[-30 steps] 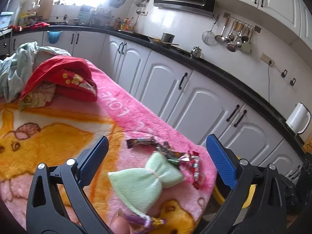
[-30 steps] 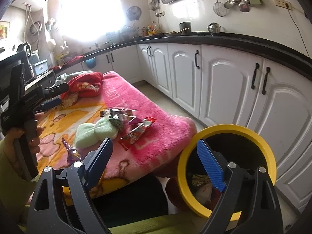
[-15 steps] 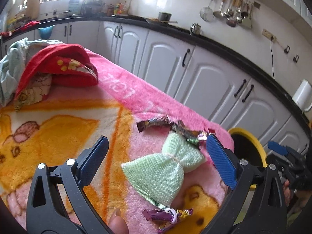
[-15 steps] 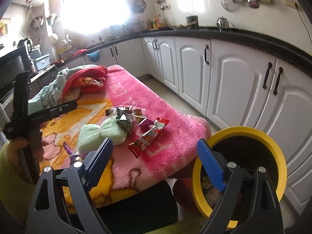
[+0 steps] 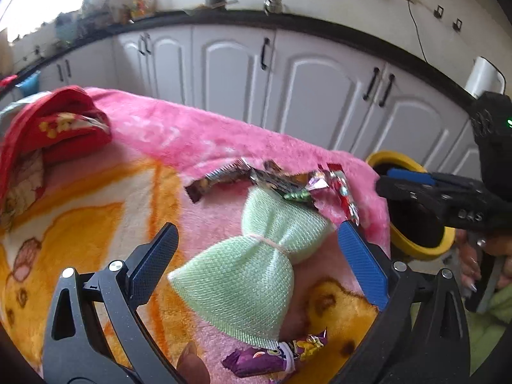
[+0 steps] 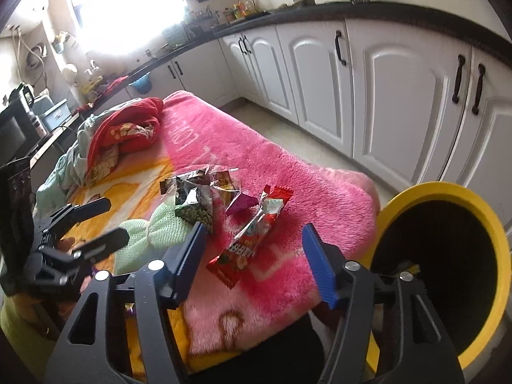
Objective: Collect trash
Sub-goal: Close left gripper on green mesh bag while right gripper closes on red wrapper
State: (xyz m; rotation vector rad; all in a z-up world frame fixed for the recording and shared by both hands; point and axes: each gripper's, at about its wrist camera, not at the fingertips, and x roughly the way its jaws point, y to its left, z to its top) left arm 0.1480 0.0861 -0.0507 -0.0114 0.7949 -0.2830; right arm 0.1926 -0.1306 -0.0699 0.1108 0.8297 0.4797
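Several crumpled snack wrappers [image 5: 275, 182] lie on the pink and orange blanket [image 5: 96, 224], beside a pale green mesh pouch [image 5: 249, 265]. A purple candy wrapper [image 5: 275, 355] lies nearer me. My left gripper [image 5: 259, 259] is open and hovers over the pouch without touching it. The right gripper [image 6: 252, 256] hangs above the long red wrapper [image 6: 252, 236]; its jaws are closing, and the pads are clear of the wrapper. A yellow-rimmed bin [image 6: 448, 192] stands off the blanket's corner, to the right of that gripper. Each gripper shows in the other's view: left gripper [image 6: 105, 224], right gripper [image 5: 388, 182].
A heap of red and green cloth [image 6: 128, 128] sits at the blanket's far end. White cabinets [image 6: 400, 96] under a black counter run behind and to the right. A strip of floor [image 6: 288, 128] lies between blanket and cabinets. A hand [image 5: 470, 268] holds the right gripper's handle.
The right gripper swung left from over the bin to above the red wrapper, and its jaws narrowed. The left gripper sank and tipped down toward the green pouch.
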